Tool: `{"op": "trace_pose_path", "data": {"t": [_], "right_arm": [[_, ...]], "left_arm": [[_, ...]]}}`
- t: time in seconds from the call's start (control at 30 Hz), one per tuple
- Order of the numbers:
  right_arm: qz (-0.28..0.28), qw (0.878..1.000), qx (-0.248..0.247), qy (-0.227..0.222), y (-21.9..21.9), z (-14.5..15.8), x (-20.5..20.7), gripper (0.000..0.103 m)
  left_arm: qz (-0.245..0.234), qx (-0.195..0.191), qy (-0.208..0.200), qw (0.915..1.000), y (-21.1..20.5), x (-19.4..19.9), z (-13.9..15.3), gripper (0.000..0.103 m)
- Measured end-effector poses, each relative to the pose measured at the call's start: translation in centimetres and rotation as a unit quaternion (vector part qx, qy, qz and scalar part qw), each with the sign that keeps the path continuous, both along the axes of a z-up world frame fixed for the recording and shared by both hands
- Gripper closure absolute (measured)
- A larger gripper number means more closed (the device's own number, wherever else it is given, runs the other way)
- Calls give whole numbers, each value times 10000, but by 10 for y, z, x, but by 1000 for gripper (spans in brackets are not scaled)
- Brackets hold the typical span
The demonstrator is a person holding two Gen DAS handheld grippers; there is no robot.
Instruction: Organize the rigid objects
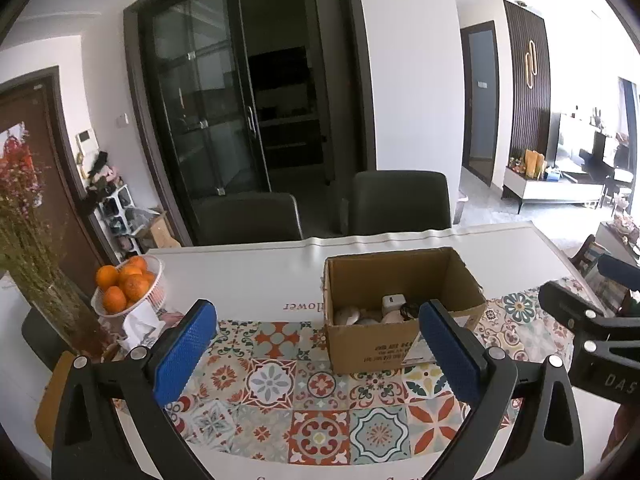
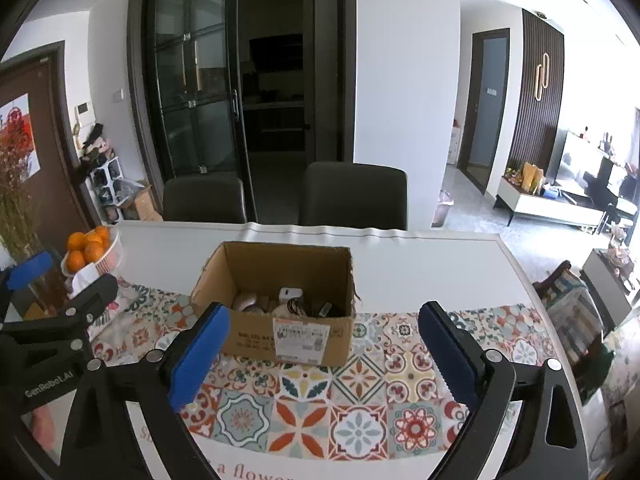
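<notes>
Cardboard box [image 1: 404, 312], open-topped, stands on the patterned tile runner [image 1: 312, 408] that crosses my white worktop [image 1: 256, 276]. Contents, as far as I can read them: a white plug-shaped block [image 2: 291, 294], pale rounded pieces [image 2: 244, 301] and some dark bits, all resting low inside. A printed label [image 2: 302, 338] sits on the box's near face.

Left tongs [image 1: 316, 352]: blue pads [image 1: 182, 356] spread wide, nothing between them, hovering short of the box.

Right tongs [image 2: 322, 354]: likewise wide and empty, the box visible through the gap.

Sundries: basket of oranges [image 1: 126, 284] near the worktop's left end, a vase of dried stems [image 1: 28, 216] beside it, two dark chairs [image 2: 354, 196] at the far edge.
</notes>
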State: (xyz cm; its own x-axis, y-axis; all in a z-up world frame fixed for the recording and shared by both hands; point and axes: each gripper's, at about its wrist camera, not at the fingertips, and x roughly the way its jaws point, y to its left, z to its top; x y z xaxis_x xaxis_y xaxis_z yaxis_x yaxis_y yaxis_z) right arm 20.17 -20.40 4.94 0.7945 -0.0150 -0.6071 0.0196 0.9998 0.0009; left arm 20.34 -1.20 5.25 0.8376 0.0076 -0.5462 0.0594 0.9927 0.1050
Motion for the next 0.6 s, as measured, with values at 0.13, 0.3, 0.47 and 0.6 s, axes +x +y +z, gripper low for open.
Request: {"op": "trace_pose_path", "data": {"t": [0.13, 0.3, 0.47, 0.6], "right_arm": [[16, 10000, 6, 56, 1, -5, -11, 7], [67, 9999, 102, 15, 0, -4, -20, 7], [99, 9998, 149, -71, 0, -1, -28, 7], [76, 9998, 154, -113, -2, 2, -31, 7]], "left_arm": [[42, 33, -49, 10000, 2, -14, 0, 0], [-31, -17, -116, 9999, 2, -25, 5, 0], [-80, -65, -151, 9998, 2, -33, 9, 0], [-79, -40, -189, 9998, 0, -36, 11, 0]]}}
